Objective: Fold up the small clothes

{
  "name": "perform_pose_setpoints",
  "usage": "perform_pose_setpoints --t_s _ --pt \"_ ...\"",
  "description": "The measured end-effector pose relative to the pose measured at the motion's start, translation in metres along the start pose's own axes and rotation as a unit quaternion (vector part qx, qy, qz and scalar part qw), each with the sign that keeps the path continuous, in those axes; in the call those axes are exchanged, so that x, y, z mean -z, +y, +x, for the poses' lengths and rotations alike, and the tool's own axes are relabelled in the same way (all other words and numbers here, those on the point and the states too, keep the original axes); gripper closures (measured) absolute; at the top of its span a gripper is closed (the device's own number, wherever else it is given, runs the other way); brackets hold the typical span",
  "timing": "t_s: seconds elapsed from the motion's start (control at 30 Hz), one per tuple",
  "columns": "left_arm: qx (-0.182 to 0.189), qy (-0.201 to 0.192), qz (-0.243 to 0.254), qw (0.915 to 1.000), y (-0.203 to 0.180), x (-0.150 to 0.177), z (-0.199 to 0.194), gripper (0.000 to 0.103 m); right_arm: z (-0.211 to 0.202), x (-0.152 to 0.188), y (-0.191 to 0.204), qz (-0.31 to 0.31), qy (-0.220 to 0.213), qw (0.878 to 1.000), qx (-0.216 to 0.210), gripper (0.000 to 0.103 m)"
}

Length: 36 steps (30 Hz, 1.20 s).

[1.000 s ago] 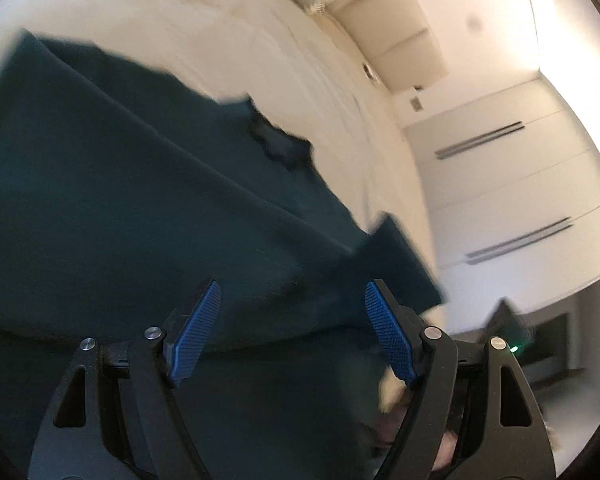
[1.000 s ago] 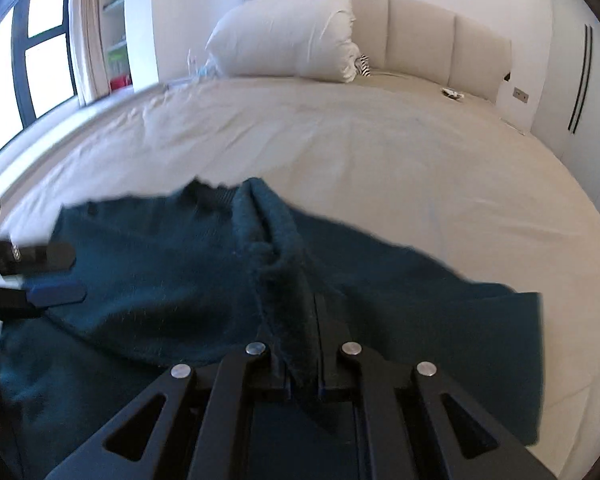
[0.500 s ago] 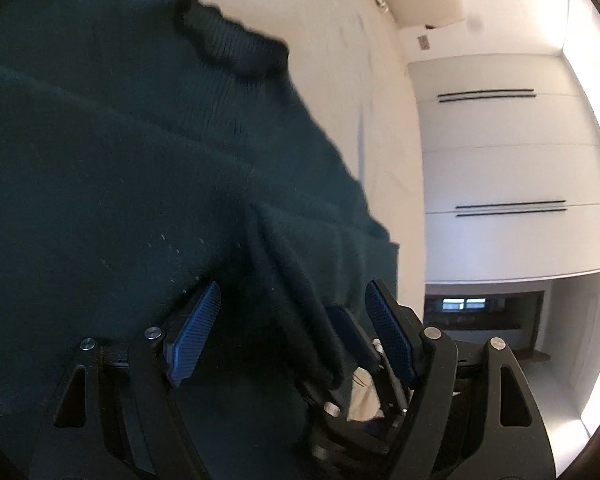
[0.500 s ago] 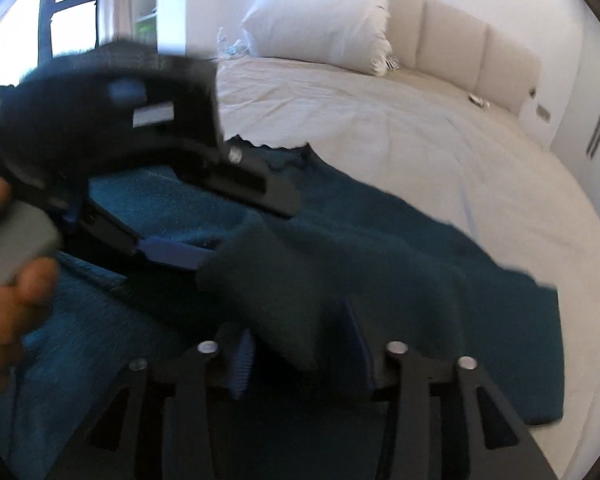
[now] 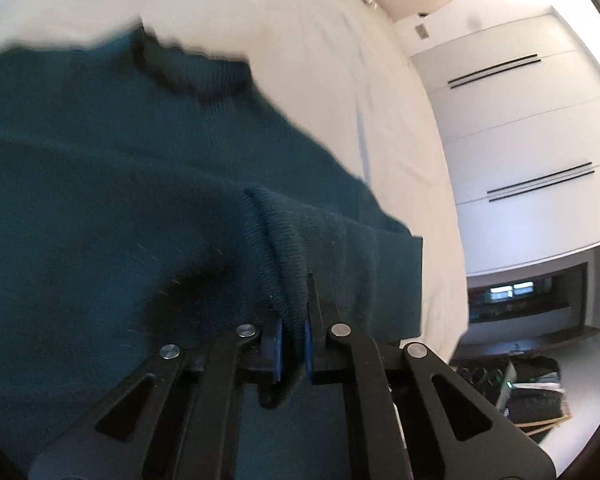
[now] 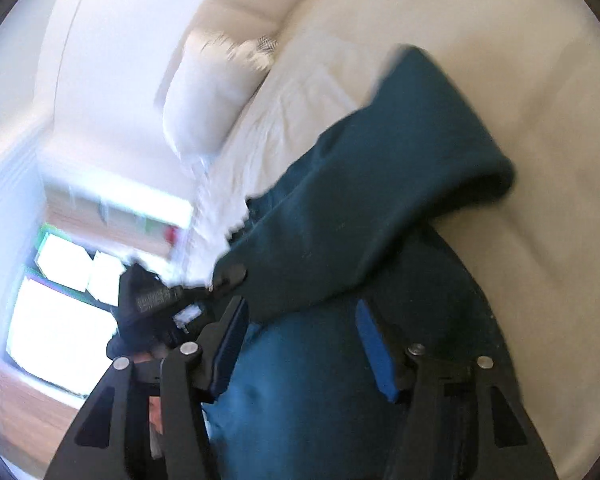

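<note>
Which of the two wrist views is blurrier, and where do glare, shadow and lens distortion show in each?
Right wrist view: blurrier by far, the pillow and window smeared, the window blown out white. Left wrist view: mostly sharp on the sweater, only its collar edge streaked; a dark shadow sits just ahead of the fingers; bright glare washes the wardrobe. Both: fisheye bending, dark round rim.

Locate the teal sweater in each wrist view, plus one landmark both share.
Left wrist: teal sweater fills the left and centre; its ribbed edge is pinched in the left tool.
Right wrist: it runs from the lower centre to the upper right, a fold lying between the opening right tool.
Shared landmark: the cream bedsheet.
</note>
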<state>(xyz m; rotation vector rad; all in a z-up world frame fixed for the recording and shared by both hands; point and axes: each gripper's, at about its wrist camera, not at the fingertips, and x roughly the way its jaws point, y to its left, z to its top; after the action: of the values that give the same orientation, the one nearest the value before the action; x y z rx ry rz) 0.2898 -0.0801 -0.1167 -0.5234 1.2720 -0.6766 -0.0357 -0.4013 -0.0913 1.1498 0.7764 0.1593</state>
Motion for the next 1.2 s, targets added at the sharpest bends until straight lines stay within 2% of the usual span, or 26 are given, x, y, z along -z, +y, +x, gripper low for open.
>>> perform_pose_setpoints --t_s 0.17,0.33,0.5,0.77,0.8,0.93,1.0,1.13,1.2 --pt "-0.008 -0.052 0.009 0.9986 0.005 -0.007 -0.054 0.097 -0.007 -0.005 -0.024 0.087 -0.028 0.995 -0.048 0.038" --pt "-0.014 -0.074 -0.023 0.9969 0.045 -0.010 -0.080 0.097 -0.009 -0.011 -0.042 0.157 -0.055 0.984 -0.064 0.038" --pt "-0.021 -0.069 -0.057 0.9958 0.086 -0.004 -0.083 0.097 -0.015 -0.011 -0.034 0.153 -0.073 0.984 -0.046 0.038" --pt "-0.027 -0.074 -0.065 0.9948 0.097 0.001 -0.071 0.097 -0.007 -0.016 -0.021 0.156 -0.063 0.984 -0.053 0.036" --pt "-0.029 -0.070 -0.060 0.9953 0.097 0.001 -0.070 0.097 -0.003 -0.019 -0.019 0.154 -0.060 0.985 -0.051 0.033" --pt "-0.036 -0.066 -0.057 0.9955 0.099 -0.010 -0.059 0.097 0.026 -0.026 -0.026 0.174 -0.029 0.984 -0.024 0.033" --pt "-0.031 -0.070 -0.060 0.9953 0.100 -0.010 -0.060 0.097 0.032 -0.027 -0.028 0.182 -0.029 0.983 -0.021 0.033" --pt "-0.033 -0.071 -0.061 0.9951 0.108 -0.007 -0.072 0.097 0.028 -0.044 -0.025 0.163 -0.067 0.984 -0.032 0.034" --pt "-0.033 -0.072 -0.058 0.9952 0.108 -0.004 -0.076 0.097 0.025 -0.054 -0.029 0.173 -0.078 0.981 -0.036 0.034"
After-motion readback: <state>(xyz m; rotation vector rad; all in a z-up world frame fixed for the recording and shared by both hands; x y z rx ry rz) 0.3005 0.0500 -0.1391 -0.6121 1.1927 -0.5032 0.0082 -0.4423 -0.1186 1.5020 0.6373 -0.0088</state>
